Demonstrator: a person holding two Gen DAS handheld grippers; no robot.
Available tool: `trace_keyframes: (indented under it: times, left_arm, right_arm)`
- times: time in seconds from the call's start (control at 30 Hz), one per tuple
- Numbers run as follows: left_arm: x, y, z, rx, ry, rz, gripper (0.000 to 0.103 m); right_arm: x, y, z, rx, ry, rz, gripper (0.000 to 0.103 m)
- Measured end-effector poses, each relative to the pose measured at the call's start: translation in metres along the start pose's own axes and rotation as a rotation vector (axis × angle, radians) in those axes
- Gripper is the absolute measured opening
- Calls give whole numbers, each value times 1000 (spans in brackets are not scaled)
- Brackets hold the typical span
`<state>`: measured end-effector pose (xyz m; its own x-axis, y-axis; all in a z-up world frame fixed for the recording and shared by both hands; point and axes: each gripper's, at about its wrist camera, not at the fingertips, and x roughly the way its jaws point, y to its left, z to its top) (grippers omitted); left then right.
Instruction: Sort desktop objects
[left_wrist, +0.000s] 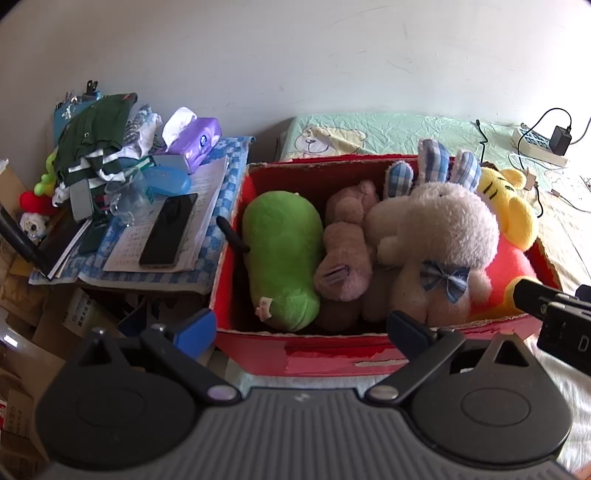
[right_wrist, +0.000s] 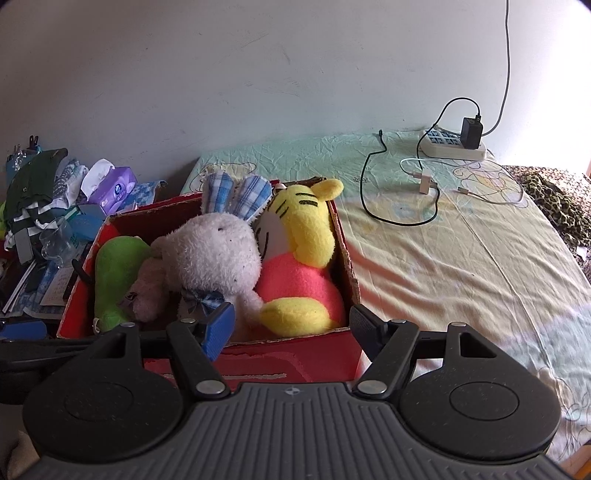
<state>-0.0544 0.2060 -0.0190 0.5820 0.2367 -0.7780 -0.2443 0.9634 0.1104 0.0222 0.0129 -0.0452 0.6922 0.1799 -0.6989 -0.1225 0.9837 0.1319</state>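
A red cardboard box (left_wrist: 317, 356) (right_wrist: 258, 363) sits on the bed, packed with plush toys. Inside lie a green plush (left_wrist: 280, 254) (right_wrist: 114, 269), a brown plush (left_wrist: 347, 254) (right_wrist: 147, 291), a white rabbit (left_wrist: 439, 236) (right_wrist: 218, 251) with blue checked ears, and a yellow tiger in pink (left_wrist: 509, 218) (right_wrist: 306, 236). My left gripper (left_wrist: 301, 328) hovers open just before the box's near wall, nothing between its fingers. My right gripper (right_wrist: 291, 325) is open too, over the box's near right corner, empty. Part of the right gripper shows at the left view's right edge.
Left of the box, a cluttered side table holds a phone (left_wrist: 168, 229) on papers (left_wrist: 207, 192), a purple tissue pack (left_wrist: 199, 142) (right_wrist: 112, 190), a clear cup (left_wrist: 127, 195) and folded green clothes (left_wrist: 96, 129). On the bed sheet (right_wrist: 461, 258) lie a power strip (right_wrist: 454, 146), charger and cables (right_wrist: 399, 192).
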Motion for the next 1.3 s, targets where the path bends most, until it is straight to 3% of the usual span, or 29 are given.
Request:
trace_keyframes:
  times: [0.4, 0.53, 0.8, 1.3]
  left_arm:
    - [13, -8, 10, 9, 3, -18, 100]
    - [19, -5, 16, 5, 1, -73, 99]
    - [28, -3, 26, 16, -24, -43, 98]
    - [45, 7, 45, 9, -33, -54, 98]
  right_arm:
    - [5, -5, 6, -1, 13, -18, 72]
    - [8, -6, 12, 9, 5, -17, 72]
    - [19, -3, 20, 24, 8, -14, 72]
    - [37, 5, 37, 35, -14, -38, 72]
